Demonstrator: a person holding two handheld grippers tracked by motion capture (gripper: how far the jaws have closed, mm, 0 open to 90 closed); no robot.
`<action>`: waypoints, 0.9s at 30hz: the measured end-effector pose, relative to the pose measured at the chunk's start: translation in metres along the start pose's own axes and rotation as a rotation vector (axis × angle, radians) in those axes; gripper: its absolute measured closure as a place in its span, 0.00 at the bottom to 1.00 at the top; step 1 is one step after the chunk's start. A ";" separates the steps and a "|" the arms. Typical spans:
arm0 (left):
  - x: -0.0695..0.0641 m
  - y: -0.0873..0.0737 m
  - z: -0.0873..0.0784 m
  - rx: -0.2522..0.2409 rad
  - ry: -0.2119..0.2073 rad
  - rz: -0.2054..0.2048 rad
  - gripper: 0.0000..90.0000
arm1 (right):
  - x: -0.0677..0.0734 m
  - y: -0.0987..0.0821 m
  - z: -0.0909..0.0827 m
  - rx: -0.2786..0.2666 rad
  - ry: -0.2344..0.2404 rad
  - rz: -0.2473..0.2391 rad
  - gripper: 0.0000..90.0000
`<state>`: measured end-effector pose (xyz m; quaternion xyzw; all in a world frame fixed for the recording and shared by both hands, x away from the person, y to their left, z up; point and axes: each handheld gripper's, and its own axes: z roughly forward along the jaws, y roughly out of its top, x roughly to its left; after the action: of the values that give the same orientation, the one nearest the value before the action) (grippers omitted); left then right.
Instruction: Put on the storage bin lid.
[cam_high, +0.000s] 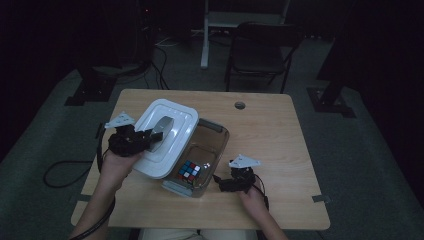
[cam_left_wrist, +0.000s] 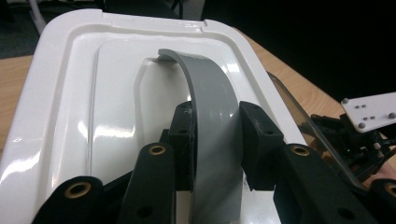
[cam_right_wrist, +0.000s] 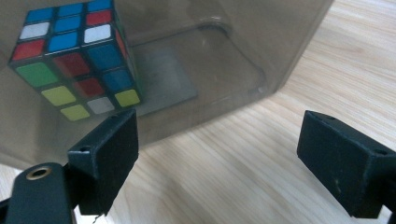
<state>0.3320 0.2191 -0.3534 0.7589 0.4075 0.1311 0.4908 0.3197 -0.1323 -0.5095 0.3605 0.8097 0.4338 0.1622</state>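
Observation:
A clear plastic box (cam_high: 216, 145) stands on the wooden table with a colourful puzzle cube (cam_high: 189, 170) inside it. Its white lid (cam_high: 172, 112) is lifted and tilted over the box's left side. My left gripper (cam_high: 150, 136) is shut on the lid's grey handle (cam_left_wrist: 212, 116), one pad on each side of the strap. My right gripper (cam_high: 218, 183) stands open just right of the box's near corner, nothing between its pads. In the right gripper view the cube (cam_right_wrist: 74, 56) shows through the box's clear wall (cam_right_wrist: 224, 65).
The wooden table (cam_high: 270, 130) has free surface to the right and behind the box, and a round cable hole (cam_high: 240, 105) near its far edge. A folding chair (cam_high: 260, 50) and stand legs are on the floor beyond.

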 end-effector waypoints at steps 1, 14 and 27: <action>-0.001 0.000 0.002 -0.001 -0.007 0.000 0.77 | 0.001 0.002 0.002 0.003 0.003 -0.003 0.14; -0.013 0.002 0.020 0.039 -0.047 0.036 0.77 | 0.013 0.025 0.030 0.010 0.014 -0.057 0.14; -0.013 0.002 0.050 0.089 -0.050 0.041 0.78 | 0.010 0.027 0.032 -0.002 0.004 -0.044 0.14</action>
<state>0.3544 0.1773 -0.3730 0.7912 0.3850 0.1037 0.4638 0.3428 -0.0967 -0.5054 0.3416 0.8173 0.4315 0.1705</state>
